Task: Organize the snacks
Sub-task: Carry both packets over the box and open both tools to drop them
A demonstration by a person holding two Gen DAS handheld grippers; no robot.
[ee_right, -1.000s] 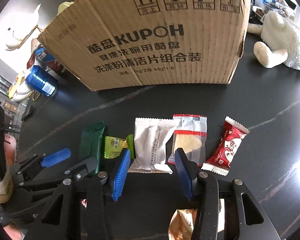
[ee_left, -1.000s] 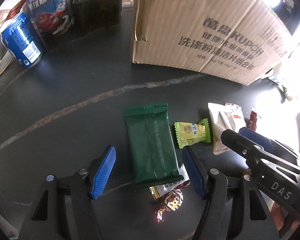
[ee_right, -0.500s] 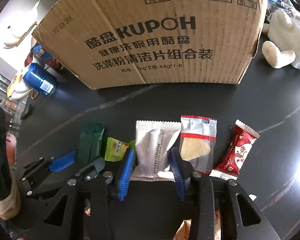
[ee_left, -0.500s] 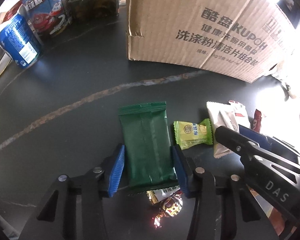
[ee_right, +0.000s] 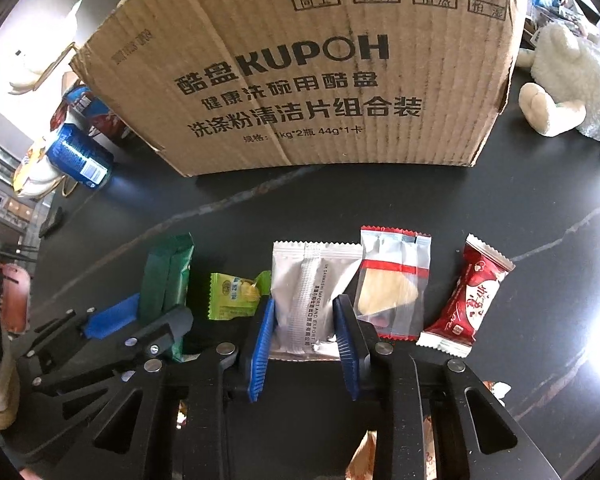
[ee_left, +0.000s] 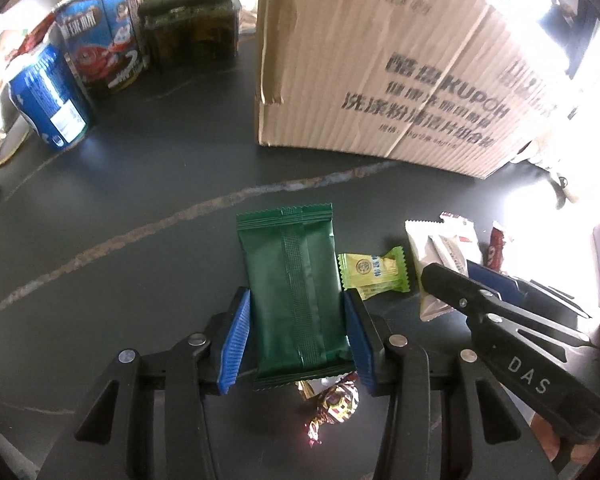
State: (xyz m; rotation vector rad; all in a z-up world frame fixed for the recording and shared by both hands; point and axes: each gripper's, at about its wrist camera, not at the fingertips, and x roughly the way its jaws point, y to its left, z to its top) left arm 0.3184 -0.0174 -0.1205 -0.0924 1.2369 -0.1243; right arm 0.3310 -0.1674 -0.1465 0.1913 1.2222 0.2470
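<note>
My left gripper (ee_left: 296, 312) is shut on a dark green snack packet (ee_left: 294, 292), its blue pads pressing both long sides, and the packet looks slightly raised off the black table. My right gripper (ee_right: 306, 316) is shut on a silver-white snack packet (ee_right: 310, 284) in the same way. The green packet also shows in the right wrist view (ee_right: 166, 276). Between them lies a small lime-green candy packet (ee_left: 374, 274). Right of the silver packet lie a clear packet with a red stripe (ee_right: 394, 280) and a red-and-white wrapped candy (ee_right: 474, 300).
A large cardboard box (ee_right: 308, 80) stands just behind the snacks. A gold foil candy (ee_left: 336, 404) lies under the left gripper. A blue can (ee_left: 48, 98), a blue carton (ee_left: 98, 46) and a dark box (ee_left: 192, 32) stand far left. A plush toy (ee_right: 560, 80) lies far right.
Both grippers have gone from open and wide to shut, the left on the green packet, the right on the silver packet. Both have moved slightly forward toward the box.
</note>
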